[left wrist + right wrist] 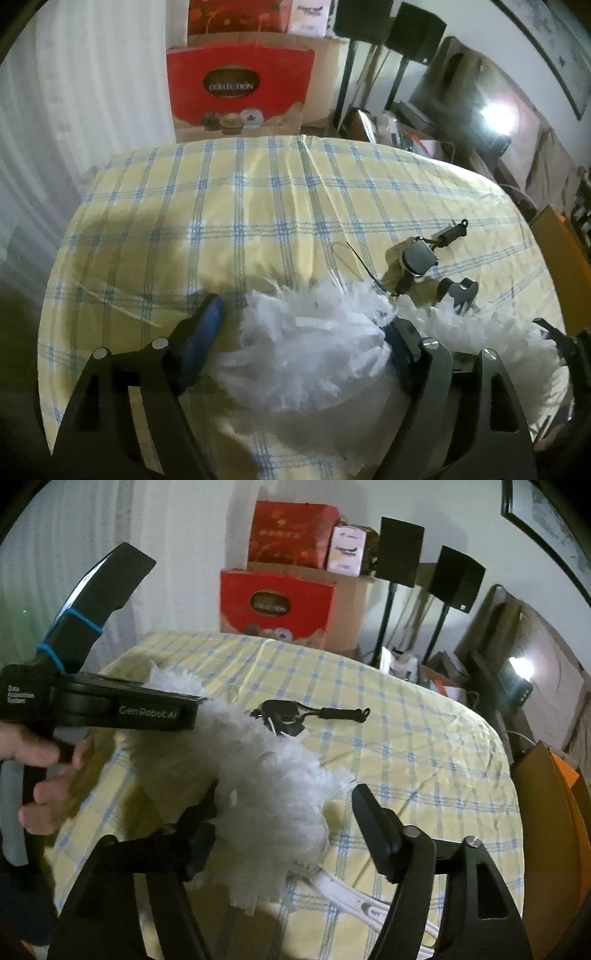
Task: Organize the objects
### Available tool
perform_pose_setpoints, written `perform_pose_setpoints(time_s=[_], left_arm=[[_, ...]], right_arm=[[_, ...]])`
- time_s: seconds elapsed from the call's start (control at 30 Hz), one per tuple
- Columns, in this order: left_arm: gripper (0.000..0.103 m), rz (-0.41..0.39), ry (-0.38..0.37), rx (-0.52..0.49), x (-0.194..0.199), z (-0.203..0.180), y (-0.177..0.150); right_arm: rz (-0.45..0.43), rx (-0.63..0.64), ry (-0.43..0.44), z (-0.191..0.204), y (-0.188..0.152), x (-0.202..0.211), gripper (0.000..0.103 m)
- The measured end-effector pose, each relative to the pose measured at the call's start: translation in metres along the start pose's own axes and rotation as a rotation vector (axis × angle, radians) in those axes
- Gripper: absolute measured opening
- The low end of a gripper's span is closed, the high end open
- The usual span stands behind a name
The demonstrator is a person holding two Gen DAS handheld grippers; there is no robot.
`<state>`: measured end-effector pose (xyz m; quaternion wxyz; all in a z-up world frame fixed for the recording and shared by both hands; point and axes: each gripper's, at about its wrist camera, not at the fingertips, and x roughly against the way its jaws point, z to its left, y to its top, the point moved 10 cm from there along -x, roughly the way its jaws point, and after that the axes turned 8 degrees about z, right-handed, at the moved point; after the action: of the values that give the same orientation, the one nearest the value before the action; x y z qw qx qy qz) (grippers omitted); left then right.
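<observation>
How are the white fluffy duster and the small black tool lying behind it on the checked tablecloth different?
The white duster is large, pale and fluffy; the black tool is small, dark and hard-looking. The duster lies between the jaws of the right gripper, with the left gripper around it too; the tool lies untouched. Both rest on the tablecloth.

On the table (424, 738) a duster (266, 775) lies along the near side, its handle (354, 897) nearest the right gripper, a can opener (295, 712) lies just behind it, and stacked boxes (280, 605) stand beyond the far edge.
</observation>
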<state>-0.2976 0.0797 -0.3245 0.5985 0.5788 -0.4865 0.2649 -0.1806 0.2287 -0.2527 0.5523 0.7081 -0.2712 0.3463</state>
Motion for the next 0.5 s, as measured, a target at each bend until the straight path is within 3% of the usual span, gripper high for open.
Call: perform_pose_setpoints(time_s=[0.13,0.4,0.5], left_arm=[[0.085,-0.029,0.050,-0.025,-0.006,0.000,0.002],[0.085,-0.033,0.064,-0.013,-0.007,-0.002,0.005],[0.074,-0.031,0.087,-0.005,-0.007,-0.002,0.007]], right_arm=[[-0.011,-0.010,-0.003,0.004,0.001,-0.007,0.078],[-0.026,-0.028,0.068,0.017,0.004,-0.008,0.049],[-0.035,-0.028,0.061,0.017,0.005,-0.005,0.036]])
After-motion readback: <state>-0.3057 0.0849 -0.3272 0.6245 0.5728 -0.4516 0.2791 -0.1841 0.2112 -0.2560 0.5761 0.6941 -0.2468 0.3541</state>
